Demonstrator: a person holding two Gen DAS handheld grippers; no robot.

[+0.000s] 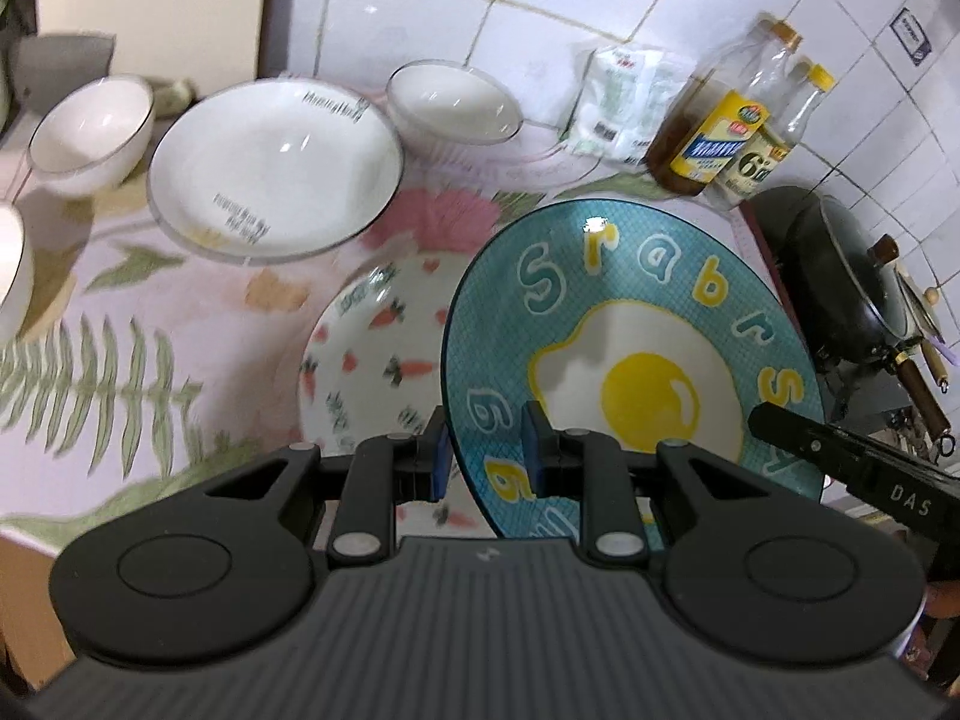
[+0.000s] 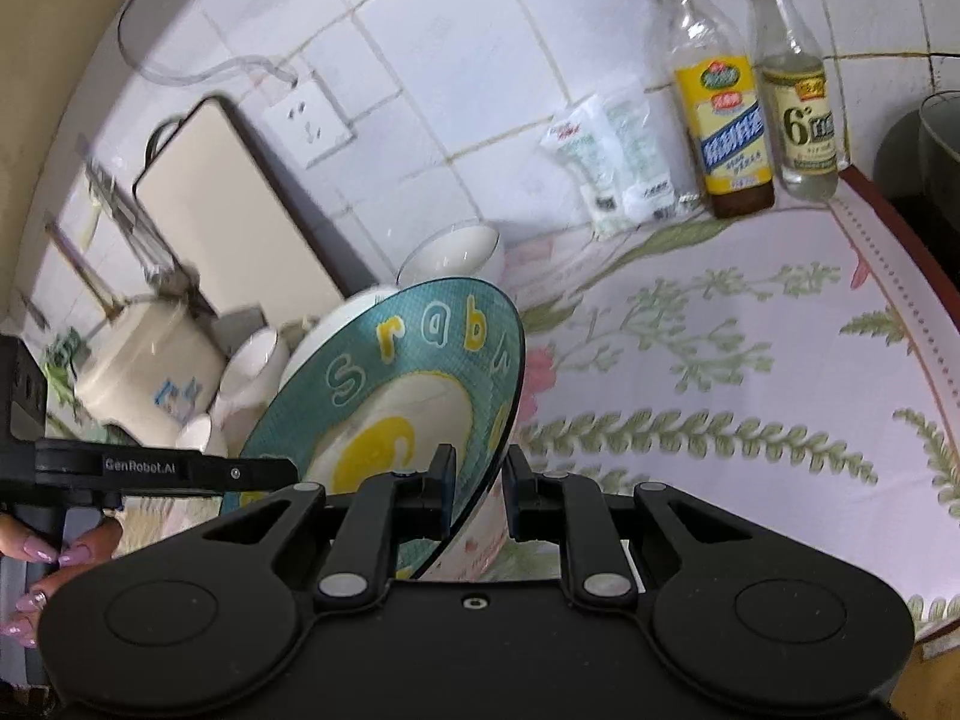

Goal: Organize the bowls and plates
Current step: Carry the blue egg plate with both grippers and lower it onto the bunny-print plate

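Both my left gripper (image 1: 485, 450) and right gripper (image 2: 477, 489) pinch opposite rims of the blue egg plate (image 1: 630, 360), carried above the carrot plate (image 1: 366, 372). I should keep it level and lower it squarely. Beyond it sits the large white bowl (image 1: 273, 162).

The right tool (image 2: 478, 483) is clamping the rim of the tilted blue egg plate (image 2: 390, 396), and the left tool (image 2: 264, 471) is reaching in from the left. White bowls (image 2: 453, 255) are sitting behind it on the floral counter (image 2: 720, 360), near two bottles (image 2: 729, 114).
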